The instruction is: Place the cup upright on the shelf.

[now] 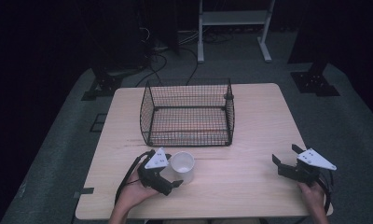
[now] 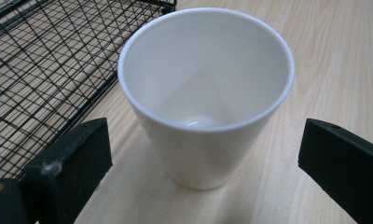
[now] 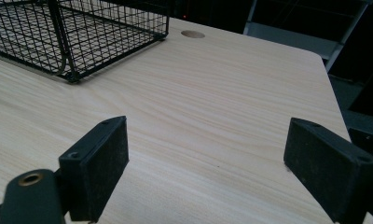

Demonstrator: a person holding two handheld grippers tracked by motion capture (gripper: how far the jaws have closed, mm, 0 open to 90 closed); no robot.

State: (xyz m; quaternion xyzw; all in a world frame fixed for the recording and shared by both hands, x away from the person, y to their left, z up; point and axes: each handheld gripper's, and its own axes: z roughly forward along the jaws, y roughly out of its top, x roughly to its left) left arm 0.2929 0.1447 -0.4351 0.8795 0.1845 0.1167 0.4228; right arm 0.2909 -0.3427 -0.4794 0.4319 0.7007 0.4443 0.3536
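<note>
My left hand-held gripper (image 2: 201, 154) gapes around the white cup (image 2: 205, 93) at frame centre; I should close squarely on its walls (right hand-held gripper (image 1: 287, 159) idles open).

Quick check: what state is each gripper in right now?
Left gripper: open, tongs either side of the white ceramic cup, not gripping.
Right gripper: open, holding nothing.

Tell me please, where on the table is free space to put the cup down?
Bare wood lies between the white cup and the right gripper, and right of the wire basket. It is crowded where the left gripper stands around the cup, near the basket's front.
</note>
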